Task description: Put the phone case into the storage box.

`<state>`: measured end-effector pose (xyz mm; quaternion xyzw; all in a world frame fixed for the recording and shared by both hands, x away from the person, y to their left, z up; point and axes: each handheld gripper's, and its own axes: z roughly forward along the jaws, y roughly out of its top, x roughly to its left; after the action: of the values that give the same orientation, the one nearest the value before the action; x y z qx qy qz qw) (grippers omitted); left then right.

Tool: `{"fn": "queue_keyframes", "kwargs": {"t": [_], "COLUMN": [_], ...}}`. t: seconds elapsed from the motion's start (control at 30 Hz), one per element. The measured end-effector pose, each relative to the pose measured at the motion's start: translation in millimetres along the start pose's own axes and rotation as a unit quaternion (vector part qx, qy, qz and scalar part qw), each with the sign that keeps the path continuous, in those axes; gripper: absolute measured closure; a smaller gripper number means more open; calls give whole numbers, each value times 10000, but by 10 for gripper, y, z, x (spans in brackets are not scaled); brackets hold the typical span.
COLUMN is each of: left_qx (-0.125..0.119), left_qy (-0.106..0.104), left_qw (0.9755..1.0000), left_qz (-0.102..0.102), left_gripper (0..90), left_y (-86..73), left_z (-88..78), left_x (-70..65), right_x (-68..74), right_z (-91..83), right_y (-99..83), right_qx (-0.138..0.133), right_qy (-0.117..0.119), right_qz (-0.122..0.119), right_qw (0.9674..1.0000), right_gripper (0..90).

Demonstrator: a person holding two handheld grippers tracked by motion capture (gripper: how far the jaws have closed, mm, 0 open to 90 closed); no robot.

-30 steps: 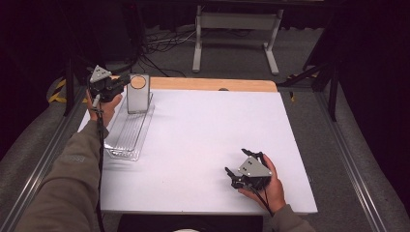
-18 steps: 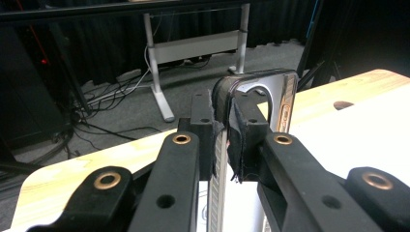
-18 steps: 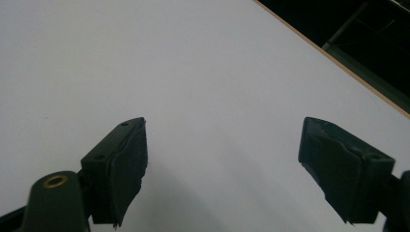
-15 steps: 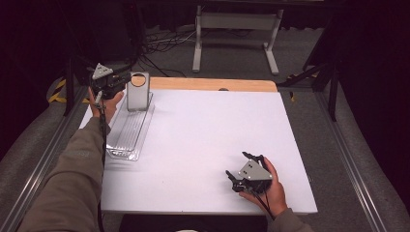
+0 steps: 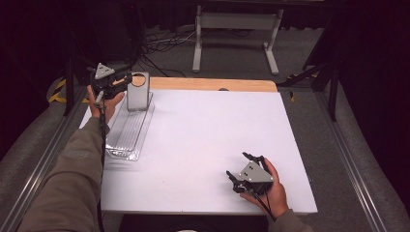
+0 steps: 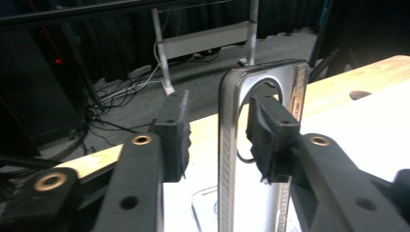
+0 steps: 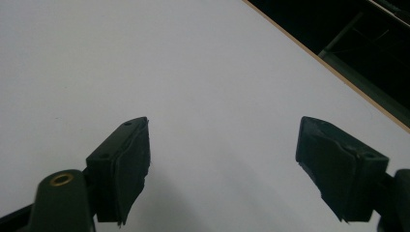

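A silvery phone case (image 5: 137,92) with a round hole near its top stands upright at the far end of a clear plastic tray (image 5: 126,133) on the table's left side. My left gripper (image 5: 126,79) reaches level to the case's top. In the left gripper view the case (image 6: 229,145) stands between the jaws, which have just been opening. The left pad (image 6: 175,137) is clear of it and the right pad (image 6: 270,140) sits close against its far face. My right gripper (image 5: 238,165) rests near the table's front right, open, with bare white tabletop between its pads (image 7: 128,164).
The white tabletop (image 5: 212,130) has a wooden strip (image 5: 212,84) along its far edge. Beyond that stand a metal frame (image 5: 237,21) and cables (image 5: 159,43) on the floor. Rails run along both sides of the table.
Both hands stay where they were. The case has kept its upright place in the tray, and the left jaws seem a little wider around it.
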<state>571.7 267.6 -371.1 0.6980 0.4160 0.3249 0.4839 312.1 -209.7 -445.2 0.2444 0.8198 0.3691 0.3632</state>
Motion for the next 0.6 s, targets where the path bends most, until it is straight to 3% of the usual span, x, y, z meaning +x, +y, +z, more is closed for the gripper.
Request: {"fn": "queue_keyframes", "kwargs": {"t": [0.6], "left_qx": [-88], "left_qy": [160], "left_qw": [9997], "left_qz": [188], "left_gripper": [432], "left_y": [59], "left_z": [-154], "left_x": [-134], "right_x": [-20], "right_z": [-33], "right_y": [2], "right_qx": [-69], "right_qy": [-27], "right_qz": [10], "right_qw": [10000], "right_gripper": [206]}}
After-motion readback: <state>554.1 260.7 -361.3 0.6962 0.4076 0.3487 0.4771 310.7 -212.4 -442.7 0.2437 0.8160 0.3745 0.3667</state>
